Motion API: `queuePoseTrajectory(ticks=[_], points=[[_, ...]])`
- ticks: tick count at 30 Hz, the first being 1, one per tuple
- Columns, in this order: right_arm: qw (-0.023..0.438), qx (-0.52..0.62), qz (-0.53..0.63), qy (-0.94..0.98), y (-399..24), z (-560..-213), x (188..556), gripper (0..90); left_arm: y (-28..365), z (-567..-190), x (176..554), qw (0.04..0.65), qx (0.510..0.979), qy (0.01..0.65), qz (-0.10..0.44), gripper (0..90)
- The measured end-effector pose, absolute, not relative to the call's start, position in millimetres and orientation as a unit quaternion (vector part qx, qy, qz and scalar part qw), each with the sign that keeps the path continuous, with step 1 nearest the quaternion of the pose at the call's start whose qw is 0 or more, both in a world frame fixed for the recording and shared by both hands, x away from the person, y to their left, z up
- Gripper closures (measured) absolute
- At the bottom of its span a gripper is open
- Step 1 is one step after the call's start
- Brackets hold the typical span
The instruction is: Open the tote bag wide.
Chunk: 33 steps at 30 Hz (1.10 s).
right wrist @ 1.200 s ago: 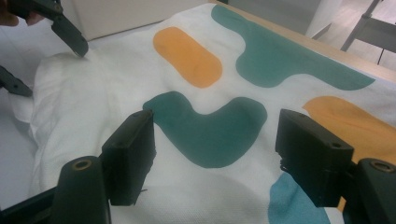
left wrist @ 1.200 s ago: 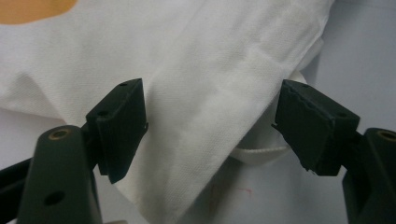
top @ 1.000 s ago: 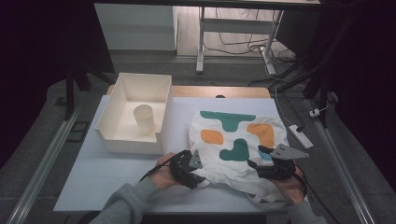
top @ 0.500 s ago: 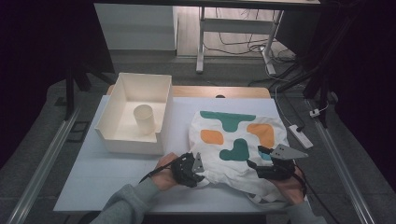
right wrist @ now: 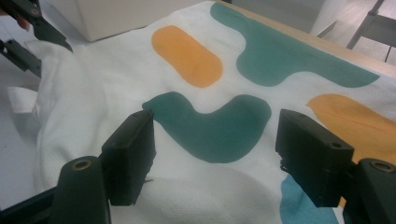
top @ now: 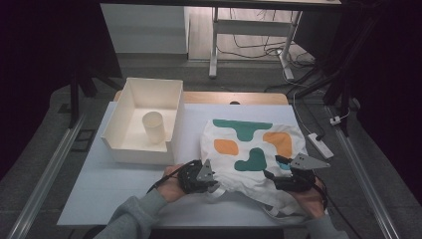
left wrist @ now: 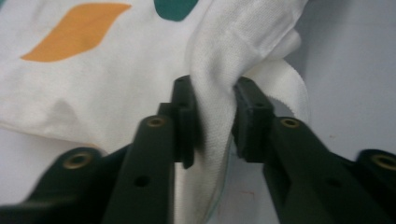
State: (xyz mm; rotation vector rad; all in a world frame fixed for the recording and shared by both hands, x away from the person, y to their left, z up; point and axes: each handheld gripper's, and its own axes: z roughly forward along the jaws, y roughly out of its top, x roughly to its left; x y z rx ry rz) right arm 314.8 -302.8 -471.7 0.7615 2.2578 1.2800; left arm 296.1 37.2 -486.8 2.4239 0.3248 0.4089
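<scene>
Closing over the last moments, the left tool [left wrist: 215, 116] now pinches a bunched fold at the near left corner of the white cloth bag [top: 249, 149], its pads pressing the fabric from both sides; the hand itself has barely shifted. By contrast, the right tool [right wrist: 215, 158] keeps its place, jaws spread above the bag's teal patch, nothing between them. Across the right half of the tabletop [top: 99, 179] lies the bag, its near edge overhanging slightly. Bare surface opens near left, while the white box [top: 144, 119] with a cup [top: 154, 127] stands far left.
</scene>
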Motion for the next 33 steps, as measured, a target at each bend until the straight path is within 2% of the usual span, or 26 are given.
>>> queuePoseTrajectory(ticks=[5, 14, 20, 26, 33], points=[[0.214, 0.273, 0.467, 0.814, -302.8, -470.0, 314.2, 28.6, 44.8, -477.2, 298.4, 0.354, 0.916, 0.134, 0.136, 80.4], [0.204, 0.262, 0.478, 0.813, -299.0, -456.2, 308.2, 27.5, 58.2, -469.8, 302.6, 0.382, 0.901, 0.169, 0.119, 81.7], [0.175, 0.213, 0.454, 0.847, -269.0, -440.6, 285.1, 27.3, 66.6, -469.3, 304.5, 0.384, 0.897, 0.187, 0.114, 81.7], [0.159, 0.179, 0.415, 0.878, -248.7, -447.1, 267.3, 28.3, 70.8, -469.7, 305.6, 0.383, 0.896, 0.196, 0.111, 81.7], [0.181, 0.188, 0.355, 0.898, -247.0, -463.4, 262.0, 29.1, 72.3, -471.4, 307.4, 0.382, 0.896, 0.200, 0.104, 81.7]])
